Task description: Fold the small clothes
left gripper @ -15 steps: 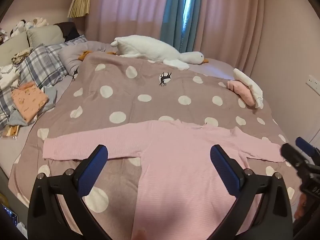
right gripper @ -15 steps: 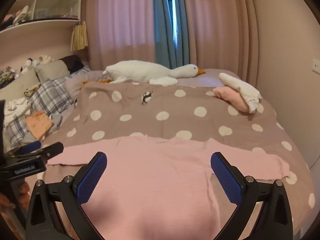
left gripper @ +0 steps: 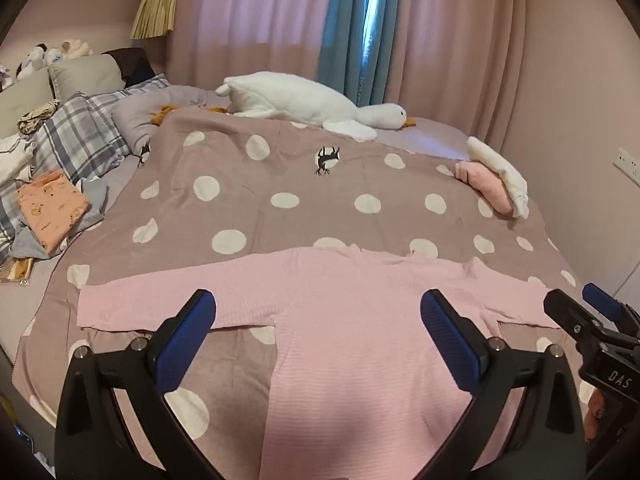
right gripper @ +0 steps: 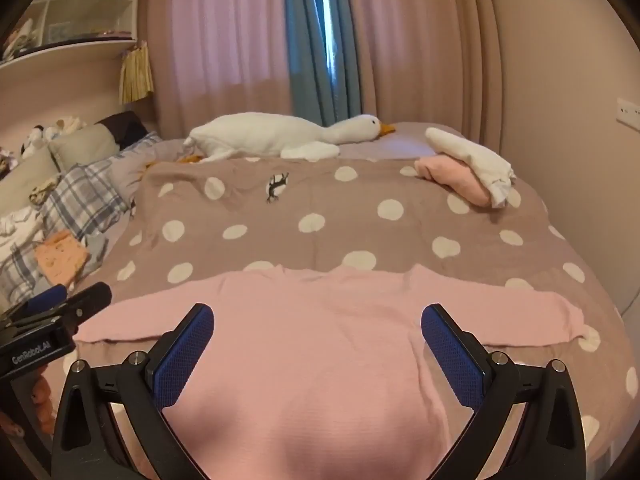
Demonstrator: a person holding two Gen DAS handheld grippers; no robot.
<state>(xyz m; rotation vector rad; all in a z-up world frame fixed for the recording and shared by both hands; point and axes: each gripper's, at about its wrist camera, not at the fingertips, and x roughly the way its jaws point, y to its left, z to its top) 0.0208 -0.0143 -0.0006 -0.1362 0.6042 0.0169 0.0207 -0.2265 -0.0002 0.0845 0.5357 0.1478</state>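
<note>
**Pink top lies flat on the spotty blanket, both grippers wide open above it**

A pink long-sleeved top point(left gripper: 352, 320) lies spread out flat on a brown blanket with white dots point(left gripper: 280, 184). Both sleeves stick straight out to the sides. The neck of the top points toward the far end of the bed, where a big white toy goose point(left gripper: 304, 104) lies across the blanket's far edge. The bottom of the top runs toward the cameras.

The left gripper point(left gripper: 320, 338) hangs over the top's body, on the side of the left sleeve. Its two blue pads are far apart and hold nothing. The right gripper point(right gripper: 318, 346) hangs over the middle of the top. Its blue pads are also far apart and hold nothing. In the left camera's view the right gripper shows at the edge, near the end of the right sleeve. In the right camera's view the left gripper shows at the edge, near the end of the left sleeve.

Past the top's right sleeve, near the far corner of the blanket, sits a small pile: a folded pink cloth point(right gripper: 456, 180) with a white cloth point(right gripper: 472, 160) lying on it. Off the blanket's other side, beyond the left sleeve, a folded orange cloth point(left gripper: 50, 208) rests beside a checked pillow point(left gripper: 80, 136). Behind the goose hang pink curtains point(left gripper: 248, 12) and a blue curtain point(left gripper: 352, 28).
</note>
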